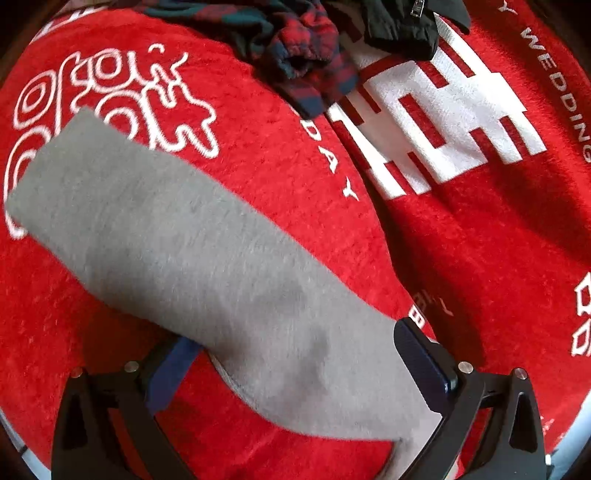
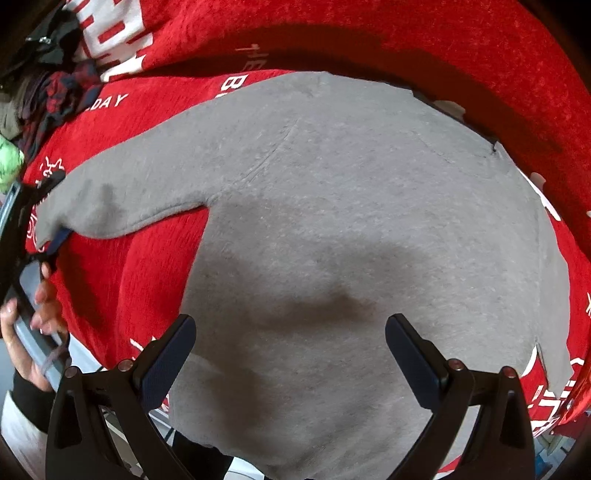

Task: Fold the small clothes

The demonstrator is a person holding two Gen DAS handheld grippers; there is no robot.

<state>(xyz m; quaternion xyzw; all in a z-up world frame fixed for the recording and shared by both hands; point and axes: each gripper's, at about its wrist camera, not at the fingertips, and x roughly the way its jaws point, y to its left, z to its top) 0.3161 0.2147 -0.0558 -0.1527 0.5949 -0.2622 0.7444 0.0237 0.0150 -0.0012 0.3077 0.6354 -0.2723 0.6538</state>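
Left wrist view: left gripper (image 1: 295, 362) wide open, grey sleeve (image 1: 177, 236) lying between the fingers, running up-left away from them over the red blanket (image 1: 461, 258). Not pinched yet, looks like. Plaid garment (image 1: 306, 62) and black garment (image 1: 399, 26) heaped well beyond the fingertips. No containers in sight.

Right wrist view: right gripper (image 2: 291, 354) also spread wide, holding nothing, hovering above the grey sweatshirt (image 2: 351, 221) body. Sleeve stretches off to the left finger's side, twd a hand (image 2: 33, 325). Step, prob.: sleeve fold-in. Next: close on the sleeve, carry it across the body.
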